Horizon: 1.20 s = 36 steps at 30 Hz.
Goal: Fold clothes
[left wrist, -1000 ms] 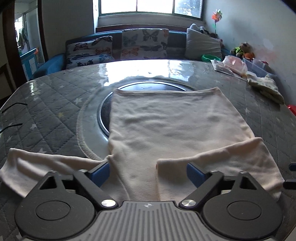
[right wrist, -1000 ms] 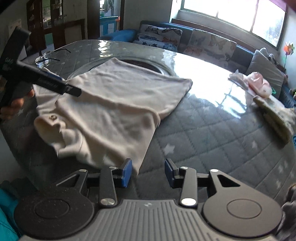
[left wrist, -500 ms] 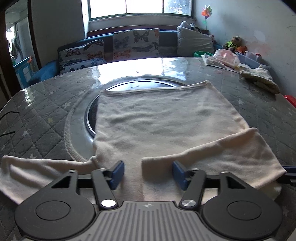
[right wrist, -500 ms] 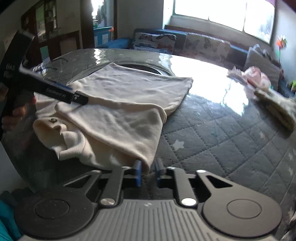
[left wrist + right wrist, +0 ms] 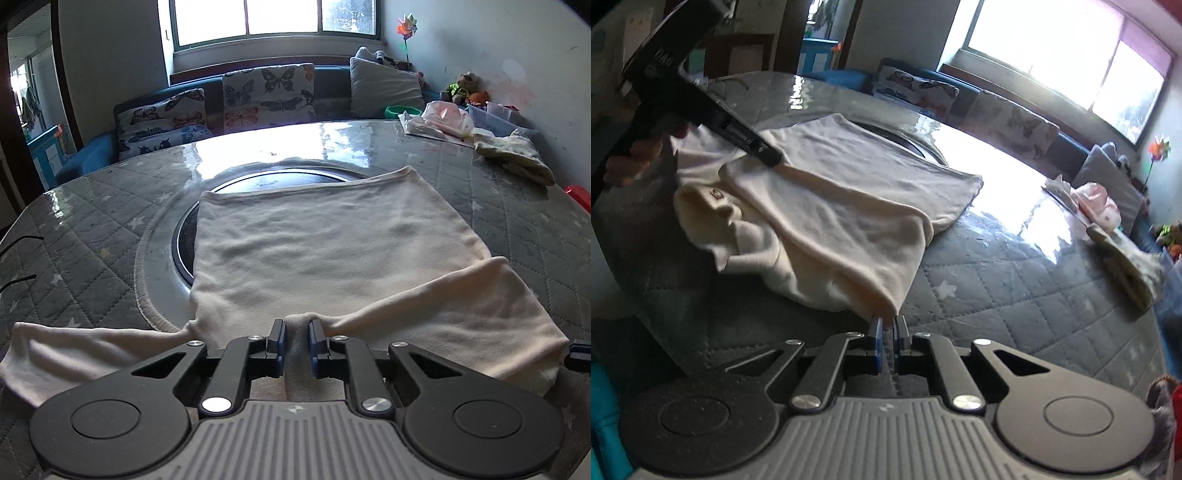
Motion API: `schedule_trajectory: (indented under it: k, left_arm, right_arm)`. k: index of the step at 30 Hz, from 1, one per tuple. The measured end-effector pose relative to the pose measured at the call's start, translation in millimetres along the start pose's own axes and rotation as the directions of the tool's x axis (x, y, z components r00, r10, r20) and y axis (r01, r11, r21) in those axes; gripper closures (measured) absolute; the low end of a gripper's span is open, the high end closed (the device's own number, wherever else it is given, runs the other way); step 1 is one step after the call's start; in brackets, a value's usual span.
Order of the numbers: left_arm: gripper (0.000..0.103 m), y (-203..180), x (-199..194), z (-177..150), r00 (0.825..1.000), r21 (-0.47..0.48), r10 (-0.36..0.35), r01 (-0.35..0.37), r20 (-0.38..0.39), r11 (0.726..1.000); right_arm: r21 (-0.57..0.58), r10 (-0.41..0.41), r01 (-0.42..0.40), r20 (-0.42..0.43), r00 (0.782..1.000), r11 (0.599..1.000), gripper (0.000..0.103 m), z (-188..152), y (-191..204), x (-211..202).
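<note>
At the left we saw one sleeve [image 5: 74, 350] of the cream top [image 5: 325, 251] lying spread on the quilted worktop [image 5: 92, 229], not yet folded in. The top itself lay flat with its hem toward the window, partly over the dark round inset [image 5: 184, 243] in the middle of the worktop, placed so, we judged, that the body stayed smooth while the near edge was worked.

Our left tool [image 5: 296, 338] had just been closing, and its blue pads [image 5: 281, 338] pressed a raised ridge of cloth at the near middle of the top, about where the collar would be. We took this as an anchor for the fold line.

Further right, the other sleeve [image 5: 461, 314] was already turned inward across the body. Our right tool [image 5: 887, 341] had its jaws nearly together at the lowest corner of that folded part; the cloth seemed to run between the pads, though blur there kept us from being sure how much was caught. Holding both near points would let us carry the near edge toward the hem in one move.

In the right wrist view, the left tool's black arm [image 5: 701, 110] reached over the collar region, with a hand [image 5: 631, 162] behind it. Other garments [image 5: 513, 155] waited at the far right edge, well apart.
</note>
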<state>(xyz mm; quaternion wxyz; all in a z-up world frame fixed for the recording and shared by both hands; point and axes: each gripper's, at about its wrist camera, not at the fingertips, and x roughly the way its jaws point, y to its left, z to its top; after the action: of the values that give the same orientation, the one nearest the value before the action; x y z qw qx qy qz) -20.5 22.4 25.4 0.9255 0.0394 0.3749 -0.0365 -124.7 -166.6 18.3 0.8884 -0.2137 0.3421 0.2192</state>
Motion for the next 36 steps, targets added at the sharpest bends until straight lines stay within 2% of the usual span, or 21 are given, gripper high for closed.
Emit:
schedule_trajectory:
  k: [6,14,20,22,25,30,33,35,36]
  left_arm:
    - [0.089,-2.6,-6.1,5.9,1.000,0.011,-0.006,0.006,0.019,1.000]
    - [0.089,5.7,-22.9,13.6,0.998,-0.018,-0.037,0.038,0.058,0.999]
    - [0.089,14.7,-4.1,10.8,1.000,-0.049,-0.013,0.013,0.006,0.999]
    - [0.089,16.8,3.2,8.0,1.000,-0.057,-0.012,0.011,-0.015,0.998]
    - [0.085,17.6,12.1,4.2,0.999,-0.062,-0.005,0.003,-0.037,0.998]
    - [0.080,11.8,15.4,2.7,0.999,-0.037,0.017,-0.018,-0.034,0.999]
    - [0.072,14.2,13.6,1.8,0.999,-0.026,0.024,-0.025,-0.032,0.999]
    - [0.061,18.1,11.5,1.6,0.999,-0.029,0.029,-0.030,-0.028,0.999]
    - [0.060,20.1,9.6,1.3,0.999,-0.033,0.028,-0.029,-0.024,0.999]
  right_arm:
    - [0.078,0.015,-0.021,0.075,0.997,0.997,0.098,26.9,-22.4,-1.3]
    - [0.194,0.065,-0.086,0.112,0.992,0.977,0.098,49.2,-36.3,44.3]
    - [0.228,0.089,-0.109,0.097,0.991,0.967,0.098,43.5,-32.5,65.8]
    - [0.222,0.093,-0.111,0.093,0.991,0.969,0.098,43.7,-32.2,61.4]
    - [0.205,0.073,-0.093,0.102,0.992,0.974,0.098,45.3,-32.9,51.4]
    - [0.263,0.054,-0.080,0.105,0.993,0.962,0.097,47.4,-44.2,58.8]
    - [0.260,0.054,-0.076,0.090,0.994,0.963,0.095,45.1,-47.3,67.4]
    - [0.269,0.049,-0.072,0.091,0.995,0.960,0.095,44.2,-51.2,63.1]
    - [0.277,0.049,-0.073,0.092,0.995,0.958,0.095,43.7,-53.4,59.3]
